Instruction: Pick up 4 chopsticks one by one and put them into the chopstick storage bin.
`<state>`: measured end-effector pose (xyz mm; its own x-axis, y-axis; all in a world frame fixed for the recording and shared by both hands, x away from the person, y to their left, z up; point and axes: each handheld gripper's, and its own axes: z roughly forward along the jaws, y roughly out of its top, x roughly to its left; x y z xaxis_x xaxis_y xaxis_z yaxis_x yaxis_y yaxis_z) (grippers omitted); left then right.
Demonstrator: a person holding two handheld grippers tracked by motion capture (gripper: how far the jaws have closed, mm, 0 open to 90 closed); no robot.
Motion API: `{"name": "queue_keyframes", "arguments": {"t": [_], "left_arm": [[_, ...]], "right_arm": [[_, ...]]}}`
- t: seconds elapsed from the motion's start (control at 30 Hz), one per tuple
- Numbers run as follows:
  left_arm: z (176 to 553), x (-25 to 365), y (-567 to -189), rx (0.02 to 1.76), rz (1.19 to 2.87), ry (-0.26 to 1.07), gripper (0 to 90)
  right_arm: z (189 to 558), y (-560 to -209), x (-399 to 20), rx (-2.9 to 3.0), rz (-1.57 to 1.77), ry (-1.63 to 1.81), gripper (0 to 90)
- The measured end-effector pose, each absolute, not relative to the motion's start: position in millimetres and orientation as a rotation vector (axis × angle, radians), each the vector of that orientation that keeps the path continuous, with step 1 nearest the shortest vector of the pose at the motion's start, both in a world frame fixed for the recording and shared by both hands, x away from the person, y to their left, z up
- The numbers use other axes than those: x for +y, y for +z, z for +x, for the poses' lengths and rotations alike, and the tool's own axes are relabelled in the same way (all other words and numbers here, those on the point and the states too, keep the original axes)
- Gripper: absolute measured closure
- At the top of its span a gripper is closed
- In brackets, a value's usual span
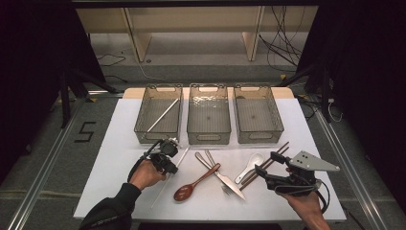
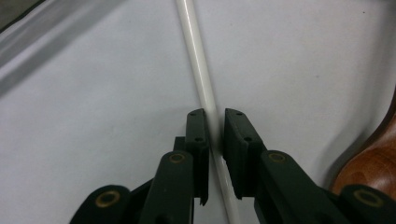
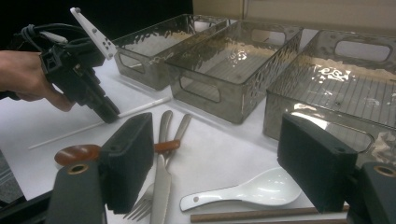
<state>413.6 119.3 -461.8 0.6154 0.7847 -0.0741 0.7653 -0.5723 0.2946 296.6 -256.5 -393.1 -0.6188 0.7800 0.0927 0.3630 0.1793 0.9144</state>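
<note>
A white chopstick [image 1: 165, 184] lies slantwise on the white table [image 1: 115, 158] in front of the left bin. My left gripper [image 1: 171, 160] points down at it, and in the left gripper view the chopstick [image 2: 198, 60] runs between the two pads, which press on it from both sides; left gripper [image 2: 215, 128] shut on it. In the right gripper view the left gripper [image 3: 109, 114] meets the chopstick [image 3: 140, 108] at the table. My right gripper [image 1: 267, 162] hovers at the right over two brown chopsticks [image 1: 280, 149], jaws wide and empty [image 3: 219, 163].
Three clear bins stand in a row at the back: left [image 1: 164, 86] with one white chopstick [image 1: 163, 115] inside, middle [image 1: 208, 86], right [image 1: 252, 86]. A wooden spoon [image 1: 191, 184], knife [image 1: 230, 182], metal spoon [image 1: 201, 158] and white soup spoon [image 1: 250, 165] lie mid-table.
</note>
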Motion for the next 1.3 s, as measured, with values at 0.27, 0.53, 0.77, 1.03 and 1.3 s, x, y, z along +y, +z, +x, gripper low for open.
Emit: {"name": "queue_keyframes", "arguments": {"t": [0.27, 0.53, 0.77, 1.03, 1.3], "left_arm": [[415.0, 122.0, -462.0, 1.284, 2.540, 0.089, 81.8], [413.5, 118.8, -462.4, 1.284, 2.553, 0.112, 80.4], [413.6, 121.3, -462.1, 1.271, 2.550, 0.111, 83.8], [414.1, 123.2, -462.0, 1.258, 2.543, 0.102, 84.1], [413.3, 128.5, -456.0, 1.237, 2.508, 0.092, 84.2]], "right_arm": [[296.6, -393.0, -256.0, 2.069, 1.069, 1.425, 28.1], [296.3, -392.9, -256.6, 2.065, 1.075, 1.423, 28.2], [296.5, -392.6, -256.1, 2.066, 1.069, 1.424, 28.2], [296.5, -392.3, -257.4, 2.062, 1.073, 1.425, 28.2], [296.6, -392.1, -257.7, 2.061, 1.073, 1.423, 28.2]]}}
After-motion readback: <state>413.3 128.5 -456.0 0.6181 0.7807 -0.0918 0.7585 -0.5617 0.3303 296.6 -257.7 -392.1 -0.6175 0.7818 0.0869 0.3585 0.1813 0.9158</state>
